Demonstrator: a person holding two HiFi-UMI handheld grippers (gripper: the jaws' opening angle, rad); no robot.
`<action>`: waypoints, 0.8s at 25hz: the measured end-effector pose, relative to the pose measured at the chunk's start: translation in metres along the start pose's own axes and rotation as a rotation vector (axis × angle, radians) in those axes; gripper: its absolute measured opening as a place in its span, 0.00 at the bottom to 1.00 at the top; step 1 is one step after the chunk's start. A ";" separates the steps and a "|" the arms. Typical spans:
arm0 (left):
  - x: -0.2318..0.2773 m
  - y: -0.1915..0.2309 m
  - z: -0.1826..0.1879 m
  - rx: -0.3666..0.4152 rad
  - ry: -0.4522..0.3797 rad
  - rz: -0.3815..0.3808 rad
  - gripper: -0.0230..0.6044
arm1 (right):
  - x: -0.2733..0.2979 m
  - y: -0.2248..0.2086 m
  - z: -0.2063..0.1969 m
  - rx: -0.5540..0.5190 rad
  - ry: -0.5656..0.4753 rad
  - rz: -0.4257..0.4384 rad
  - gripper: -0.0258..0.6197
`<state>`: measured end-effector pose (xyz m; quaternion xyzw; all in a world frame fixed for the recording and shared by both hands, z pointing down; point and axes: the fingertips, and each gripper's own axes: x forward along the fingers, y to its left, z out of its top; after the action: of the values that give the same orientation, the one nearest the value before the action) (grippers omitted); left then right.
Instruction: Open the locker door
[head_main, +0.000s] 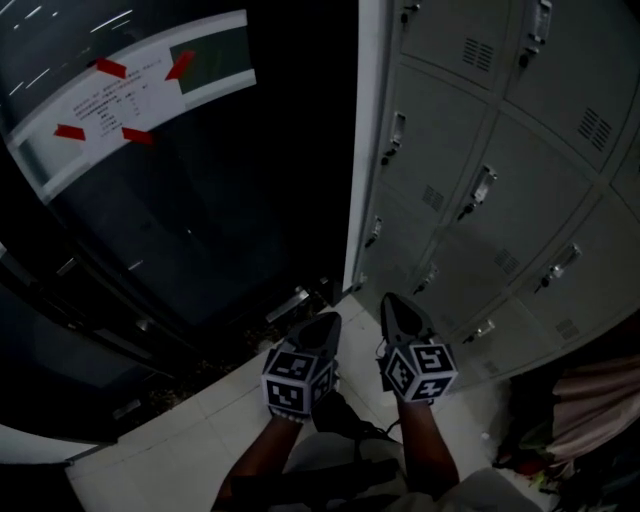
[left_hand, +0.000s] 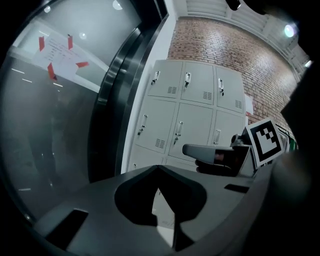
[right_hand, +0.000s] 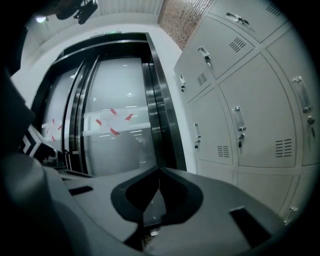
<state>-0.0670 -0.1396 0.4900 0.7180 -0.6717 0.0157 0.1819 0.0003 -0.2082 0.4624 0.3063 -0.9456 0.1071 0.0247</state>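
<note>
I am holding two black grippers with marker cubes low and side by side, just short of the bank of pale grey metal lockers (head_main: 450, 100). The left gripper (head_main: 328, 322) and right gripper (head_main: 393, 303) are both keeping their jaws together on nothing, probably because no handle is within reach. The nearest locker door (head_main: 455, 270) is closed, just beyond the right gripper.
</note>
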 end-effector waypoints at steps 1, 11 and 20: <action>0.013 0.011 0.008 0.004 -0.003 -0.004 0.03 | 0.017 -0.007 0.006 -0.001 -0.006 -0.010 0.07; 0.135 0.084 0.082 0.034 -0.011 -0.073 0.03 | 0.158 -0.077 0.064 -0.024 -0.064 -0.121 0.08; 0.204 0.116 0.110 0.023 0.004 -0.119 0.03 | 0.244 -0.125 0.093 -0.052 -0.081 -0.200 0.24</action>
<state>-0.1841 -0.3700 0.4695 0.7587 -0.6272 0.0140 0.1756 -0.1229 -0.4678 0.4226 0.4026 -0.9129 0.0670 0.0049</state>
